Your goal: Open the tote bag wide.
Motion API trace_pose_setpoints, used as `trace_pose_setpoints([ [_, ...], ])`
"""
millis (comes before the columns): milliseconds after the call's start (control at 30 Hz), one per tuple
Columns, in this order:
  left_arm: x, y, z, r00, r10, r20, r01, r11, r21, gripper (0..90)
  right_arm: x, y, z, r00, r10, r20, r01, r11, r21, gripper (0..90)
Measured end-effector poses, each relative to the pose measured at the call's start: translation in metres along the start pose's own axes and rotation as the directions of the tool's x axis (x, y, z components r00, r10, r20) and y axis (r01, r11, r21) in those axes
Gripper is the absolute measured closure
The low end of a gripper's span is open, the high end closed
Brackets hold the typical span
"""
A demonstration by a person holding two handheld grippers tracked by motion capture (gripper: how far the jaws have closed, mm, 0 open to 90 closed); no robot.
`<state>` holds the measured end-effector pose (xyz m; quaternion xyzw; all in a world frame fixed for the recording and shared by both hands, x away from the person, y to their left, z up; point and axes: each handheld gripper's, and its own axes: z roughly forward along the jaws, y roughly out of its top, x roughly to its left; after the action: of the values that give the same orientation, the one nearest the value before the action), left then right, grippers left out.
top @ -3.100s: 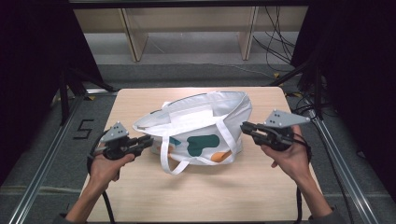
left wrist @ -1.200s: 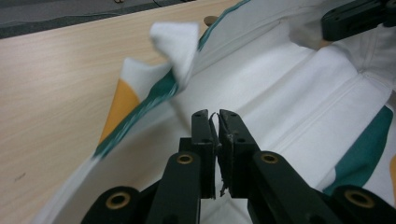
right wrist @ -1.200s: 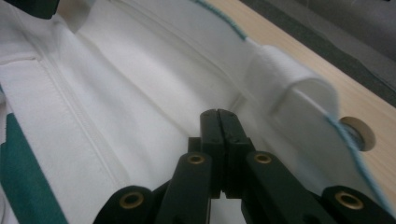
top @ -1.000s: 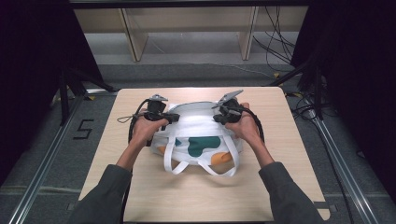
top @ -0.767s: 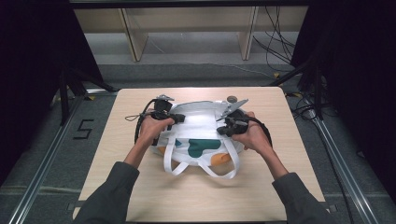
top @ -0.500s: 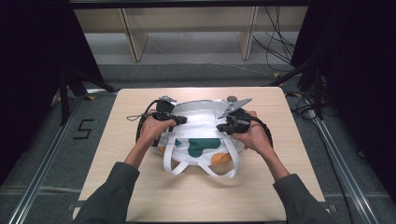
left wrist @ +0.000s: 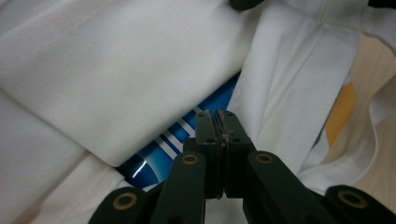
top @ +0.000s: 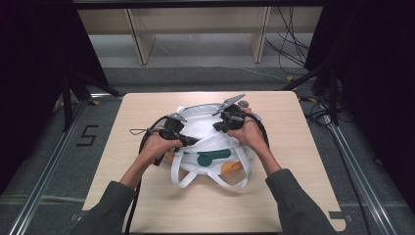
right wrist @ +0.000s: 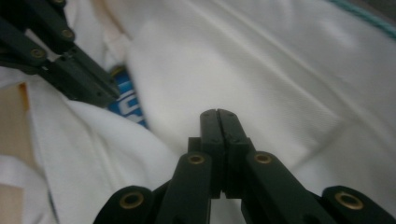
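Note:
A white tote bag with a green and orange print lies on the wooden table, its handles looped toward me. My left gripper rests on the bag's left side; its jaws have just been closing and now stand shut at a fold of the bag's rim, with no cloth visible between the pads. Past them a blue, white-striped item shows inside the bag. My right gripper is shut over white cloth, pads together. Its view shows the left gripper and the blue item.
Wooden shelving stands behind the table. Cables run over the floor at the back right, and a "5" is marked on the floor at left. A black cable trails from the left gripper across the table.
Both hands came in from the bag's sides onto its top. Over the last second they slid a little toward me and closer to the bag's opening.

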<state>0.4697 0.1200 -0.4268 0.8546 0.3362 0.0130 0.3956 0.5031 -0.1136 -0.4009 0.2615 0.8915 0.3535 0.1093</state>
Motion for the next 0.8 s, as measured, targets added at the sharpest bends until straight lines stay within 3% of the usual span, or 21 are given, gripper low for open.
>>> trace_pose_setpoints([
  [200,-0.006,-0.011,-0.003,0.9993,0.024,0.029,-0.024,0.9996,0.016,87.2,0.024,-0.003,0.007,0.9908,-0.069,-0.116,0.078,0.994,0.073,90.0],
  [267,-0.009,-0.014,-0.003,0.9990,0.026,0.036,-0.027,0.9995,0.014,87.4,0.029,-0.005,0.010,0.9880,-0.099,-0.119,0.111,0.989,0.100,90.0],
  [367,-0.013,-0.017,-0.003,0.9985,0.037,0.041,-0.038,0.9990,0.024,88.0,0.029,-0.005,0.018,0.9904,-0.134,-0.033,0.137,0.983,0.118,90.0],
  [400,-0.016,-0.020,-0.003,0.9984,0.037,0.043,-0.038,0.9990,0.025,88.3,0.028,-0.005,0.020,0.9923,-0.123,-0.019,0.124,0.985,0.119,90.0],
  [433,-0.017,-0.022,-0.003,0.9978,0.043,0.050,-0.044,0.9986,0.029,88.5,0.025,-0.003,0.021,0.9909,-0.134,0.004,0.133,0.986,0.098,90.0],
  [533,-0.023,-0.033,-0.003,0.9960,0.056,0.069,-0.059,0.9973,0.044,88.7,0.013,0.001,0.022,0.9935,-0.095,0.063,0.091,0.994,0.059,90.0],
  [567,-0.026,-0.036,-0.003,0.9961,0.054,0.070,-0.057,0.9976,0.040,88.6,0.006,0.003,0.022,0.9944,-0.049,0.093,0.043,0.997,0.069,90.0],
  [633,-0.029,-0.040,-0.005,0.9946,0.050,0.091,-0.053,0.9978,0.038,88.6,-0.004,0.007,0.025,0.9919,-0.023,0.125,0.015,0.998,0.062,90.0],
  [667,-0.032,-0.042,-0.005,0.9945,0.064,0.083,-0.067,0.9973,0.031,84.9,-0.009,0.011,0.027,0.9913,-0.003,0.131,-0.009,0.996,0.090,90.0],
  [700,-0.033,-0.044,-0.005,0.9944,0.075,0.074,-0.078,0.9963,0.035,85.0,-0.014,0.014,0.031,0.9882,-0.013,0.152,0.000,0.997,0.083,90.0],
  [767,-0.036,-0.048,-0.002,0.9897,0.077,0.121,-0.084,0.9948,0.057,84.8,-0.022,0.019,0.035,0.9840,0.020,0.177,-0.040,0.993,0.112,90.0],
  [800,-0.040,-0.054,0.002,0.9867,0.101,0.127,-0.116,0.9868,0.113,87.8,-0.025,0.021,0.037,0.9811,0.036,0.190,-0.058,0.992,0.114,90.0],
])
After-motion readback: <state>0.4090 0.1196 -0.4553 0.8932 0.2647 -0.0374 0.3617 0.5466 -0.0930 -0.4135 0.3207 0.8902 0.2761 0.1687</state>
